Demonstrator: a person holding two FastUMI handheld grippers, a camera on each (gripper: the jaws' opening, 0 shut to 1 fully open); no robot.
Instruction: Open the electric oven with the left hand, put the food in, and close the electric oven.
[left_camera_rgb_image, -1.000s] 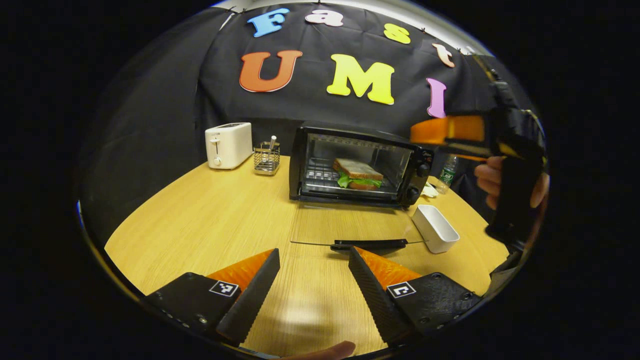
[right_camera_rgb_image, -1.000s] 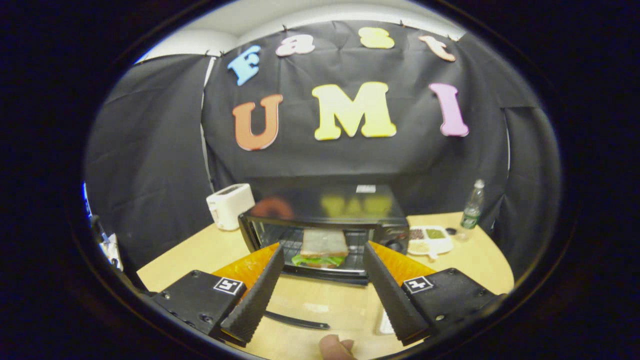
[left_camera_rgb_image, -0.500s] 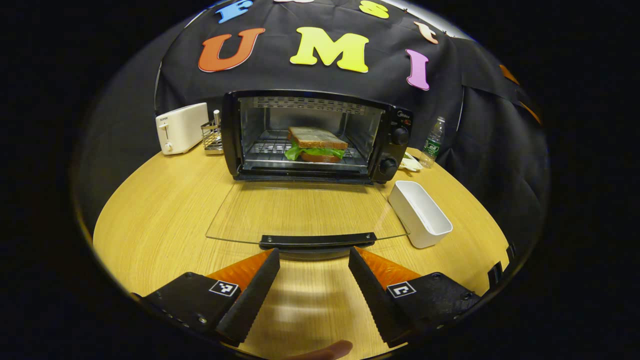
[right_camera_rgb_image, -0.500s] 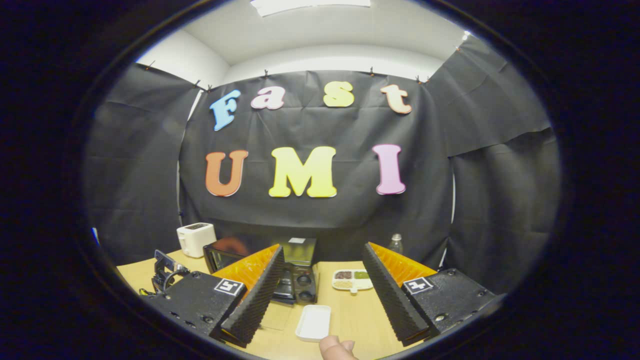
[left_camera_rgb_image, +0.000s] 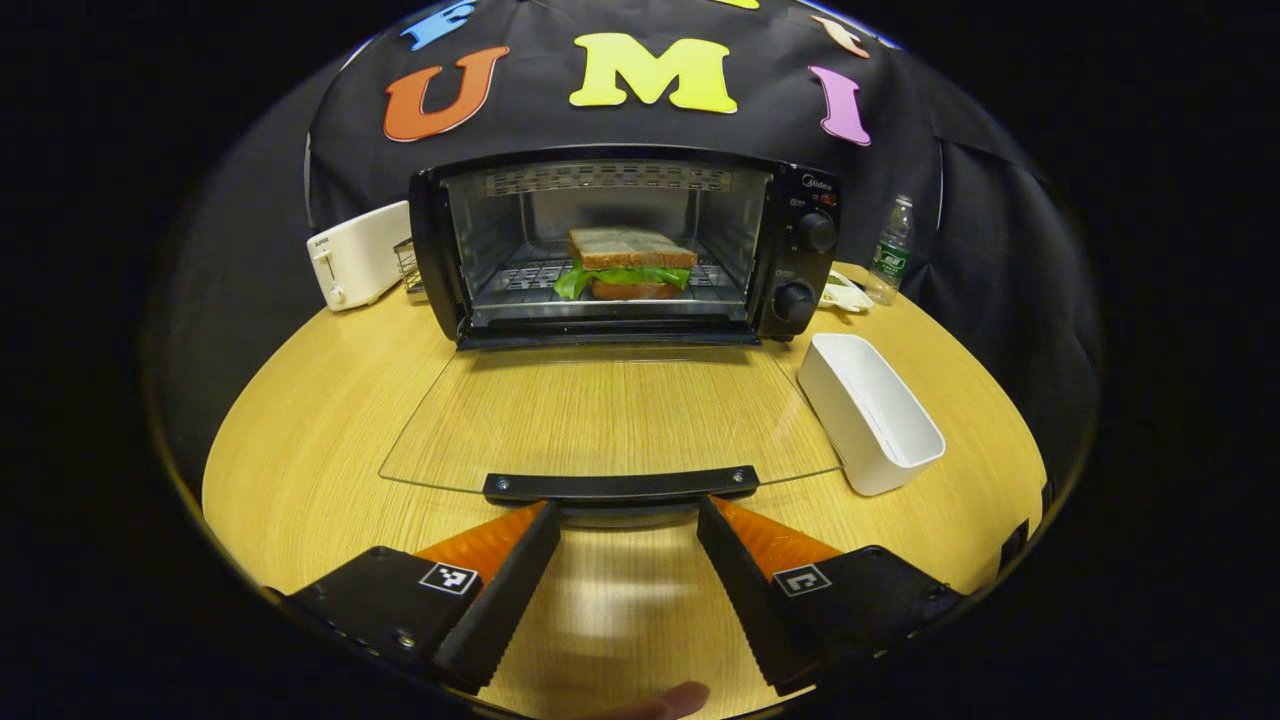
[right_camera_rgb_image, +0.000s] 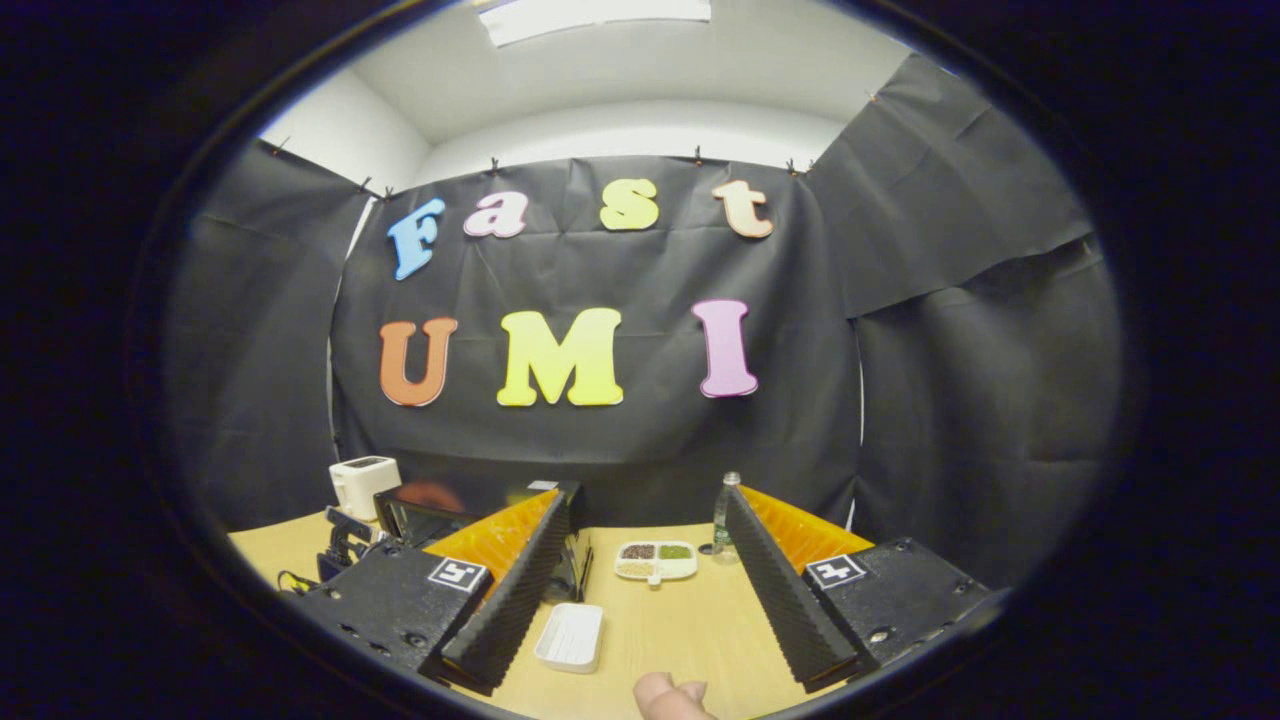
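Note:
The black electric oven (left_camera_rgb_image: 620, 250) stands at the back of the wooden table with its glass door (left_camera_rgb_image: 600, 415) folded flat down towards me. A sandwich (left_camera_rgb_image: 625, 262) with green lettuce lies on the rack inside. My left gripper (left_camera_rgb_image: 625, 515) is open, its fingertips just short of the door's black handle (left_camera_rgb_image: 620, 485), with nothing between them. My right gripper (right_camera_rgb_image: 640, 510) is open and empty, held high and back from the table. Far below it, part of the oven (right_camera_rgb_image: 430, 508) shows behind its left finger.
A white rectangular dish (left_camera_rgb_image: 868, 412) lies right of the open door. A white toaster (left_camera_rgb_image: 355, 253) stands left of the oven, a water bottle (left_camera_rgb_image: 890, 250) to its right. A divided snack plate (right_camera_rgb_image: 655, 560) sits near the bottle. The other gripper's dark body (right_camera_rgb_image: 340, 545) is at lower left.
My left gripper has swung to face the oven squarely and come up to the door handle. My right gripper has pulled up and away from the oven, leaving the sandwich inside.

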